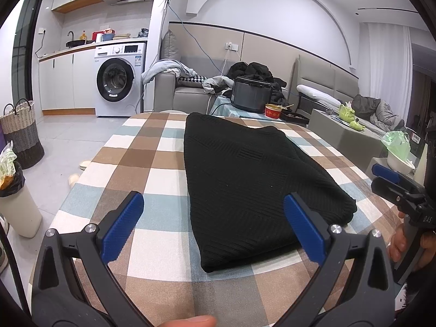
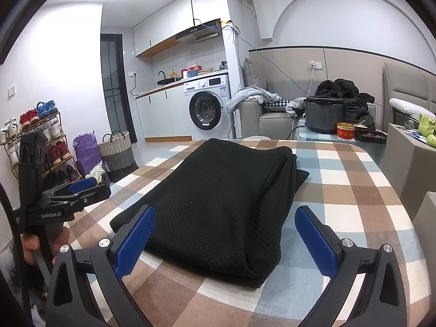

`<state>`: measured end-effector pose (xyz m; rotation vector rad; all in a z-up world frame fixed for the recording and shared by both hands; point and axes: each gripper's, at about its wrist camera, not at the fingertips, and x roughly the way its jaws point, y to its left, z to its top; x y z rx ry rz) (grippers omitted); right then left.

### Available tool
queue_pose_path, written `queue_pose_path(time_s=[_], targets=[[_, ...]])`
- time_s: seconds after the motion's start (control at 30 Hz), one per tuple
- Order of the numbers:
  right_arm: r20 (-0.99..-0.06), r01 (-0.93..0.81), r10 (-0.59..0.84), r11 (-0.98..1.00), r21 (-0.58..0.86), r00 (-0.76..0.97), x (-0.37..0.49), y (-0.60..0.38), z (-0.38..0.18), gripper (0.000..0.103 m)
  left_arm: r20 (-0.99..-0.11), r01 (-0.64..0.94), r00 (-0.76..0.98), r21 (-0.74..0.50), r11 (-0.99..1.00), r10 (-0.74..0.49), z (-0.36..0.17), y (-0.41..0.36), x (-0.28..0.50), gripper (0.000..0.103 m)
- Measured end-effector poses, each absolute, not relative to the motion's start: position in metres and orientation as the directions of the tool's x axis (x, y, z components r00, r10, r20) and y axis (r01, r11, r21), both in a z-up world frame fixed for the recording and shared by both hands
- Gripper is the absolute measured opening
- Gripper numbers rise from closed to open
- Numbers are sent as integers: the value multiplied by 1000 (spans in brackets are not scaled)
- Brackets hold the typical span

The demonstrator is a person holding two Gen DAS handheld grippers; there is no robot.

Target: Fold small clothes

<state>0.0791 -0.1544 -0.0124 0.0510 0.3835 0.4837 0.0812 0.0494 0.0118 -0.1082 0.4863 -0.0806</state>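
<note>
"GenRobot.AI" printed in pale letters on the black body of the left gripper (image 2: pixel 81 188), read in the right wrist view at its left edge. "DAS" in small raised letters, turned sideways, on the black body of the right gripper (image 1: pixel 387 174), read in the left wrist view at the right edge; possibly only a part of a longer word. Yellow characters on the red band of the round tin (image 2: pixel 345 130) beside the cooker, too small to read. Control panel and small labels on the washing machine (image 2: pixel 207 105), blurred, not readable. Other print on the far objects too small to tell.
</note>
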Motion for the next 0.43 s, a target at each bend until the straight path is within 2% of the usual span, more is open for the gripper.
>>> queue_pose_path(time_s=[0.43], targets=[[-348,-444,463,885,138,815,77,-154,-13,103,-455,44,885,-124,991,-97,12,50,79,102]])
